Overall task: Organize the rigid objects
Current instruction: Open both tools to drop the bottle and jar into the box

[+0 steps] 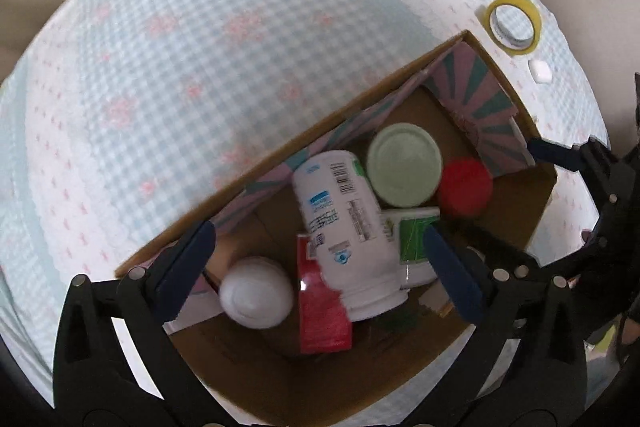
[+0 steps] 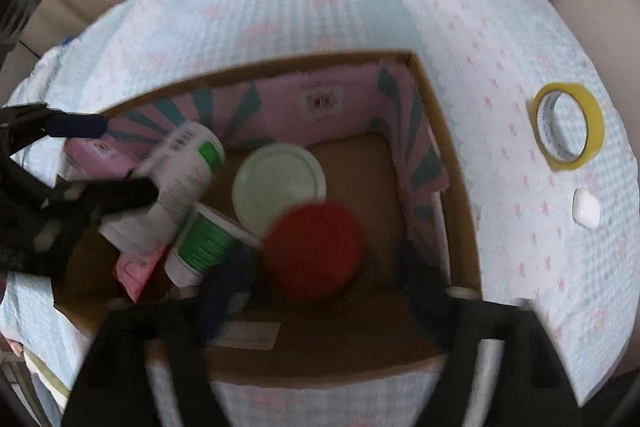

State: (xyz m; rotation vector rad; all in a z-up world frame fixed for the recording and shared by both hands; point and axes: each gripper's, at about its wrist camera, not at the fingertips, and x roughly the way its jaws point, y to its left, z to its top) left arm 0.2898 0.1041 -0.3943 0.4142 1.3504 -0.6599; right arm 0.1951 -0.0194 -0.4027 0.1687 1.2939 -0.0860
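An open cardboard box [image 1: 320, 123] [image 2: 460, 195] with pink and teal flaps holds several containers. A white bottle with a barcode [image 1: 344, 223] [image 2: 180, 175] lies tilted on a green-labelled tub [image 1: 412, 239] [image 2: 204, 243] and a red packet [image 1: 320, 311]. Beside them are a pale green lid [image 1: 404, 165] [image 2: 280, 183], a red cap [image 1: 464, 193] [image 2: 316, 251] and a white round cap [image 1: 256, 293]. My left gripper [image 1: 320, 267] is open, its fingers on either side of the white bottle. My right gripper [image 2: 320, 291] is open around the red cap, blurred.
The box stands on a table with a light blue checked cloth [image 1: 180, 67]. A roll of yellow tape [image 1: 514, 23] [image 2: 568, 125] and a small white object [image 1: 539, 71] [image 2: 586, 209] lie on the cloth to the right of the box. Beige upholstery is behind.
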